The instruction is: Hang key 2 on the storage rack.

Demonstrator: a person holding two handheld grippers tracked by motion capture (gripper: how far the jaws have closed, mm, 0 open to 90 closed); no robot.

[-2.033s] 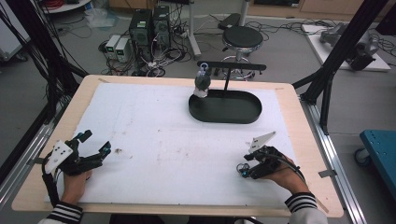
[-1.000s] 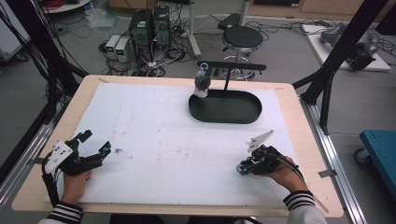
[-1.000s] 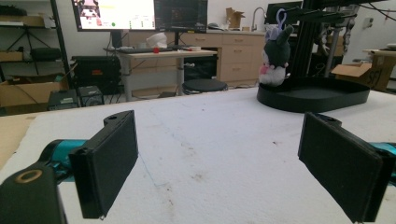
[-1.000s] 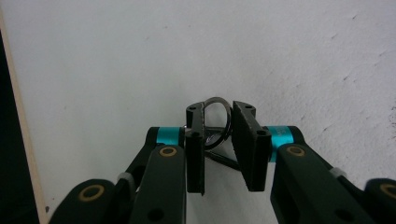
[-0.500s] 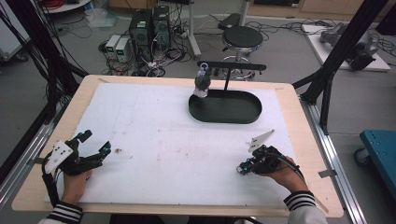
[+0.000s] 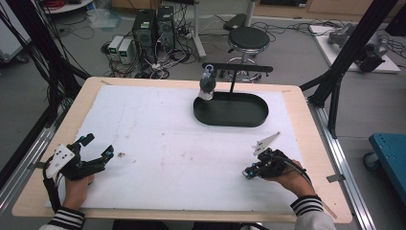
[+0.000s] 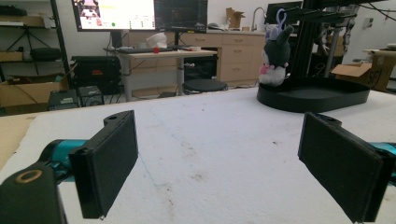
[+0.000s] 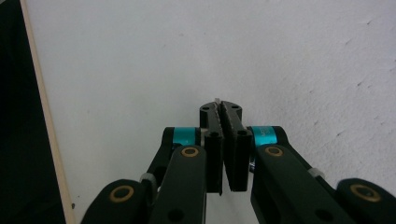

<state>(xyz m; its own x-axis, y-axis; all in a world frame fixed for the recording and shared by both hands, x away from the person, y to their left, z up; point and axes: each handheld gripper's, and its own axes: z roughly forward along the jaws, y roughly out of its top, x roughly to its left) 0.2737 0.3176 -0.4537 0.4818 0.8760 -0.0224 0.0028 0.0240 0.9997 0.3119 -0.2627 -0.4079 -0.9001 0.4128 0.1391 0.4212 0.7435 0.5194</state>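
My left gripper rests at the near left of the white mat, held in a hand, open wide with nothing between its pads. It points across the mat toward a small dark plush toy that hangs at the left end of an oval black tray. My right gripper lies low on the mat at the near right. Its jaws have just been closing and now stand together with nothing between them. In the high view, the plush toy hangs from a black stand over the tray.
The mat covers most of a wooden table. A stool and computer cases stand on the floor beyond the far edge. Black frame posts rise at both sides.
The right gripper's jaws have drawn together. Both hands have stayed where they were, and the left gripper is unchanged.
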